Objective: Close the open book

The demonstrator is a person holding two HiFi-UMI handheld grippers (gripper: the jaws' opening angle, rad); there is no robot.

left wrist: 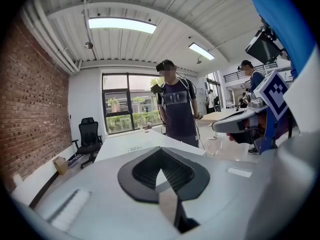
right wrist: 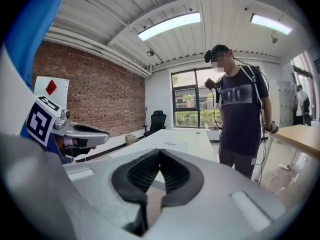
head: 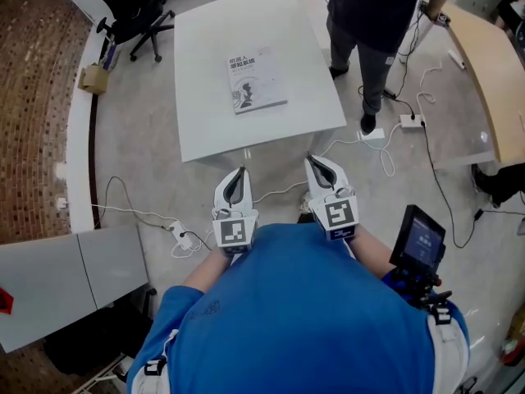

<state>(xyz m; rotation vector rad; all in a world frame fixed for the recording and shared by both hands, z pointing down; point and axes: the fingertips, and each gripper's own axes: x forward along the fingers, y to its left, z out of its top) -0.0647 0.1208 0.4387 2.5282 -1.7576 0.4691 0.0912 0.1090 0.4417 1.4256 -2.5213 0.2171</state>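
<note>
A book point(head: 257, 80) with a pale grey cover lies flat and closed on the white table point(head: 213, 113), towards its middle. Both grippers are held close to my body, short of the table's near edge and pointing at it. My left gripper point(head: 239, 172) has its jaws together with nothing between them. My right gripper point(head: 316, 162) is likewise shut and empty. In the left gripper view the book point(left wrist: 135, 148) is a small pale patch far beyond the closed jaws point(left wrist: 160, 150). The right gripper view shows the book point(right wrist: 170, 145) past the closed jaws point(right wrist: 160, 151).
A person point(head: 381, 15) stands at the table's far right corner. A black office chair point(head: 131, 6) is at the far left. Cables and power strips point(head: 184, 238) lie on the floor by the table. A wooden table point(head: 492, 64) is at right, a grey cabinet point(head: 74, 273) at left.
</note>
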